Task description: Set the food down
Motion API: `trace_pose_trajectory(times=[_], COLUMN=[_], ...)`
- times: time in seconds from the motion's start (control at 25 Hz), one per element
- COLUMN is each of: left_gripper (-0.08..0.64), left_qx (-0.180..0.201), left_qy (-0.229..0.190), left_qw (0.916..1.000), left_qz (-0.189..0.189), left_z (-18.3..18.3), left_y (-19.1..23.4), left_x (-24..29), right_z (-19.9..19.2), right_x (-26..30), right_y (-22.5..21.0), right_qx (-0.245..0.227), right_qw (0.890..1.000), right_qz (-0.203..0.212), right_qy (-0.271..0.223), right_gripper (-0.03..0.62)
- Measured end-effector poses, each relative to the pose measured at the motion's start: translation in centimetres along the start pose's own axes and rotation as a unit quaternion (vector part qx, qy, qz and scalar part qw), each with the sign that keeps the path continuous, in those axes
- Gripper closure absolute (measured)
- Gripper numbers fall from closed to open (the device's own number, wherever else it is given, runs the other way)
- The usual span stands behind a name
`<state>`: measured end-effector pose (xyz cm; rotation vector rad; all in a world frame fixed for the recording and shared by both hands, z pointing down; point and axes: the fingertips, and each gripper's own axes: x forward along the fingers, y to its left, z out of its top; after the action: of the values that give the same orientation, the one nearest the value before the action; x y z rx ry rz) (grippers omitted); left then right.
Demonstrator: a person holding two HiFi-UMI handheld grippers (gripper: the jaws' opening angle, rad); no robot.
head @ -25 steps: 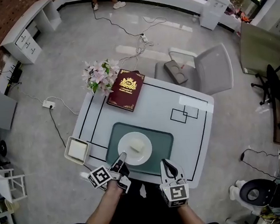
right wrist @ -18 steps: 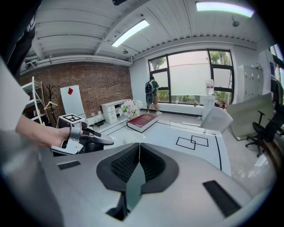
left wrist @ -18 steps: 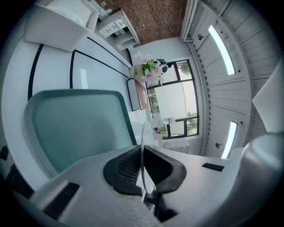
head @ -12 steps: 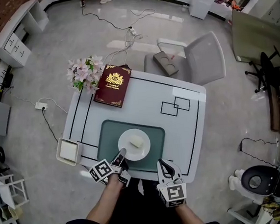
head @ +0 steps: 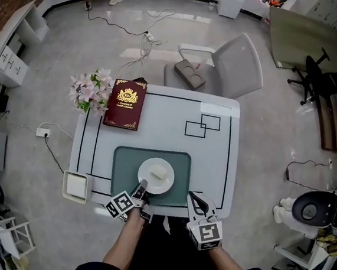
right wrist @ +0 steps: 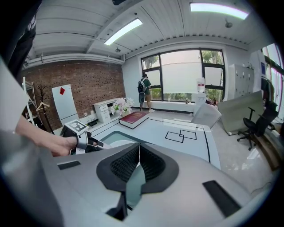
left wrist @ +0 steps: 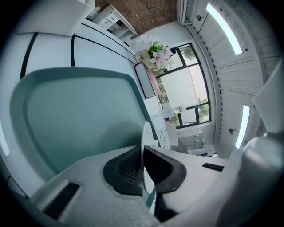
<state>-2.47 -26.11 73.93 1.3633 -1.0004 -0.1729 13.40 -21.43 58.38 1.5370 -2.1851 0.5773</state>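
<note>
A white plate (head: 156, 175) with a pale piece of food (head: 158, 174) on it lies over the green mat (head: 124, 165) near the table's front edge. My left gripper (head: 142, 191) is shut on the plate's near rim. In the left gripper view the plate (left wrist: 143, 142) shows edge-on between the shut dark pads (left wrist: 122, 168) of the left gripper (left wrist: 143, 155). My right gripper (head: 195, 202) hovers at the front edge, right of the plate, shut and empty. In the right gripper view the right gripper (right wrist: 139, 154) has its pads touching, and the left gripper (right wrist: 84, 135) sits ahead to its left.
A dark red book (head: 128, 103) and pink flowers (head: 90, 90) sit at the table's far left corner. A small white square dish (head: 77, 185) overhangs the left edge. A grey chair (head: 233, 66) stands behind the table. Cables cross the floor. A person (right wrist: 144, 91) stands by the window.
The head view has drifted, so the table sits further left and up in the picture. The left gripper still holds the plate over the mat; the right gripper stays shut beside it.
</note>
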Motion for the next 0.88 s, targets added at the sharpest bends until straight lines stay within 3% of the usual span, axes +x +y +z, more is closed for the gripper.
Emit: trace_pose_trajectory(times=[0.48,0.64,0.76,0.88], left_gripper=[0.534,0.451,0.431,0.400], left_qx=[0.090,0.134,0.170,0.227], left_qy=[0.024,0.037,0.041,0.058], left_qw=[0.9940,0.9883,0.9819,0.9683], left_qz=[0.057,0.063,0.074,0.087], left_z=[0.2,-0.2,-0.2,-0.5], left_y=[0.7,0.2,0.0,-0.2], left_x=[0.7,1.0,1.0,1.0], right_z=[-0.4,-1.0,-0.7,-0.8], right_x=[-0.6,-0.8,-0.9,-0.9], right_y=[-0.5,-1.0,-1.2,-1.2], right_qx=[0.007,0.005,0.007,0.005], right_qw=[1.000,1.000,1.000,1.000], right_qz=[-0.010,-0.015,-0.016,-0.016], right_qy=[-0.001,-0.002,-0.003,-0.002], right_gripper=[0.583,0.583,0.583,0.583])
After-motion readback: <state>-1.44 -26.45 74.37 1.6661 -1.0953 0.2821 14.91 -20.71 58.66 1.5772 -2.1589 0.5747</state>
